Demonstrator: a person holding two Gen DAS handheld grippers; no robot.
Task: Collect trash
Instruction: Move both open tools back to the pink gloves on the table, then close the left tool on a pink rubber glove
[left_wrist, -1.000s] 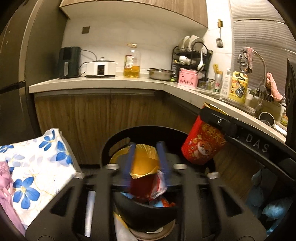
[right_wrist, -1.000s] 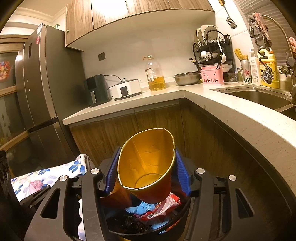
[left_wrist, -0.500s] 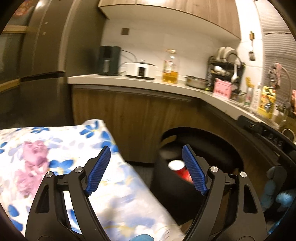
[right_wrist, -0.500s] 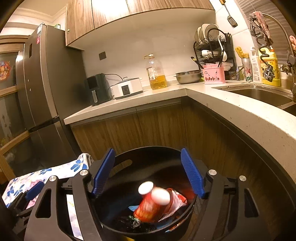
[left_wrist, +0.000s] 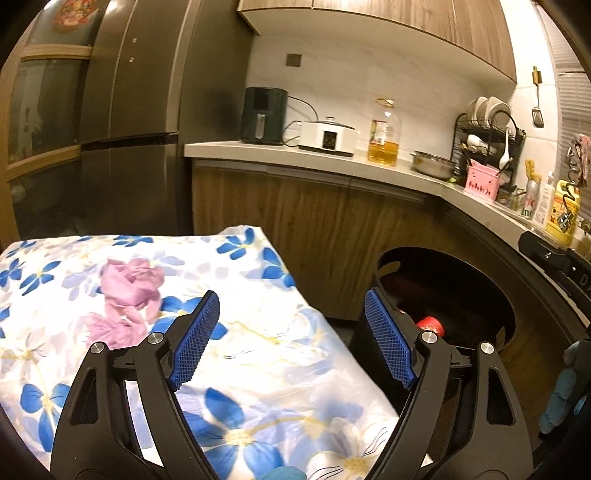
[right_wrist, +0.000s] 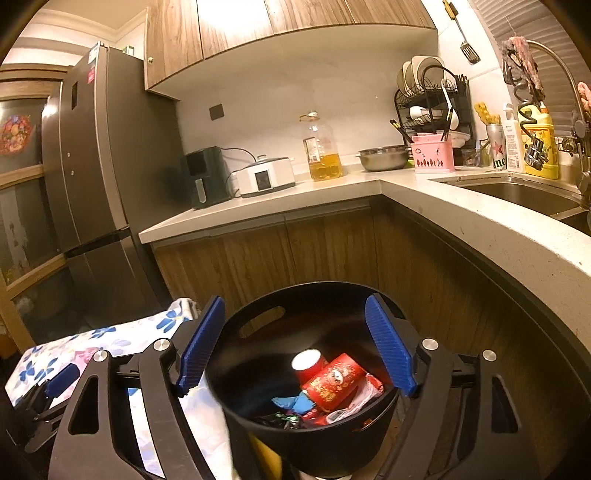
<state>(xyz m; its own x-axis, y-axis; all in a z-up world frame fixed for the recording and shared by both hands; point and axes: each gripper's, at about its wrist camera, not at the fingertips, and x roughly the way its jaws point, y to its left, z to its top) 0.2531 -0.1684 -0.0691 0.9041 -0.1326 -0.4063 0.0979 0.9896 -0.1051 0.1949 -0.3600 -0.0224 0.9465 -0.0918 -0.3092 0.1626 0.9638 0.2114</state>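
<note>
A black round trash bin (right_wrist: 258, 354) stands on the floor by the counter corner. In it lie a red paper cup (right_wrist: 334, 380), a second red cup (right_wrist: 306, 363) and several wrappers. My right gripper (right_wrist: 293, 347) is open and empty, right above the bin. My left gripper (left_wrist: 291, 345) is open and empty, over the edge of a table with a blue-flowered cloth (left_wrist: 240, 373). Crumpled pink paper (left_wrist: 125, 291) lies on that cloth, ahead and left of the left gripper. The bin (left_wrist: 476, 280) shows to the right in the left wrist view.
Wooden cabinets under a pale L-shaped counter (right_wrist: 406, 184) stand behind the bin. On it are an oil bottle (right_wrist: 323, 151), a cooker, a steel bowl and a dish rack. A sink (right_wrist: 517, 192) is at right, a dark fridge (left_wrist: 133, 110) at left.
My right gripper opened and the gold-lined red cup dropped into the bin. My left gripper let go its trash, opened and swung left from the bin to over the flowered table.
</note>
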